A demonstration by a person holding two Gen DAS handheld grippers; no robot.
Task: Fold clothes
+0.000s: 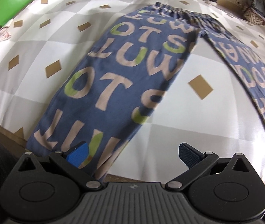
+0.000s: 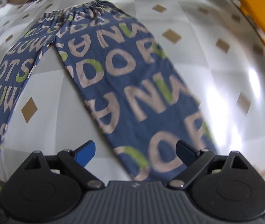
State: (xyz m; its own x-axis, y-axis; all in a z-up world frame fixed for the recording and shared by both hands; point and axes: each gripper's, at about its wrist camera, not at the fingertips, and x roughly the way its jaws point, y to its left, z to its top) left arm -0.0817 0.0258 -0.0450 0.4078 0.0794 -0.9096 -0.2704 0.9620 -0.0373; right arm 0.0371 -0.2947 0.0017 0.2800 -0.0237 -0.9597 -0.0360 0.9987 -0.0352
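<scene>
Left claw [image 1: 132, 155]: wide open, empty; trousers [image 1: 113, 85] hem under its left finger.
Right claw [image 2: 136, 154]: wide open, empty, astride other leg.
Risk: uneven grips could skew the fold on the bed [image 1: 197, 130].

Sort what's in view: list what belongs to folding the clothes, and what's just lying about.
For the job:
- blue lettered trousers, spread flat on the bed, legs apart
- left gripper, jaws open at one leg end
- right gripper, jaws open at the other

Lying about:
- checked bedcover
- green object
- orange object

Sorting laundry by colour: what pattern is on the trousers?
Blue trousers with large beige letters, green accents; clearest in the right wrist view.
</scene>
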